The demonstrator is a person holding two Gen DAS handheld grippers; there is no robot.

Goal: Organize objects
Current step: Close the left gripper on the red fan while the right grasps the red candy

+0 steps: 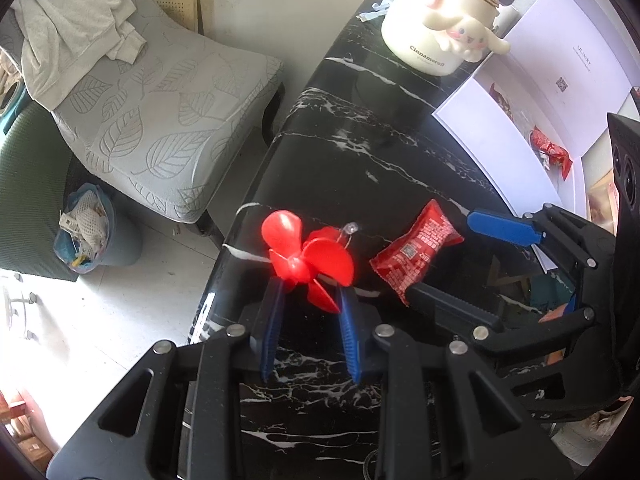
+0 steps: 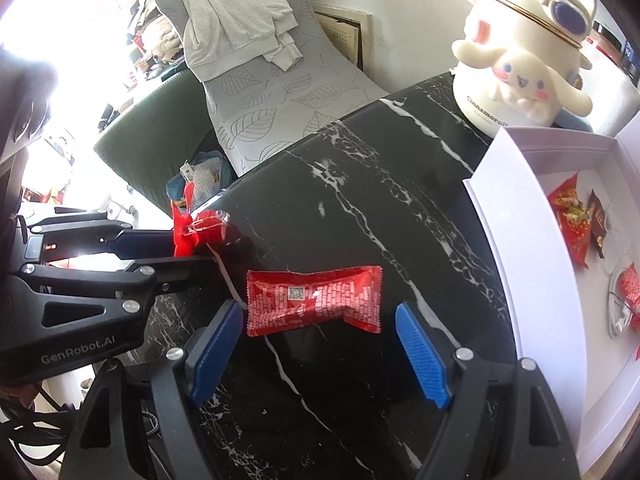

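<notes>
A grey leaf-patterned chair (image 1: 160, 120) with a pale garment (image 1: 72, 28) thrown over its back stands beside the counter (image 1: 360, 152), and a small bin (image 1: 92, 236) full of paper scraps sits on the light floor by its leg. The counter is black stone with white veins, glossy enough to throw back the daylight.

Along its far side lies an open white box (image 2: 516, 216), its tray already holding several red wrapped snacks (image 2: 572, 216), so I judge it to be where things are being gathered. Behind it stands a cream Cinnamoroll jar (image 2: 524, 60).

The left claw (image 1: 308, 288) is pinching a red propeller-shaped toy (image 1: 308, 256) by its lower blade, near the counter's edge; whether the toy is lifted clear of the stone I cannot tell.

The right claw (image 2: 320, 320) is spread wide and sits low at the surface, one finger at each end of a red snack packet (image 2: 314, 300) lying flat in the middle of the counter, apparently lined up to close on it lengthwise. It is not gripping yet.
</notes>
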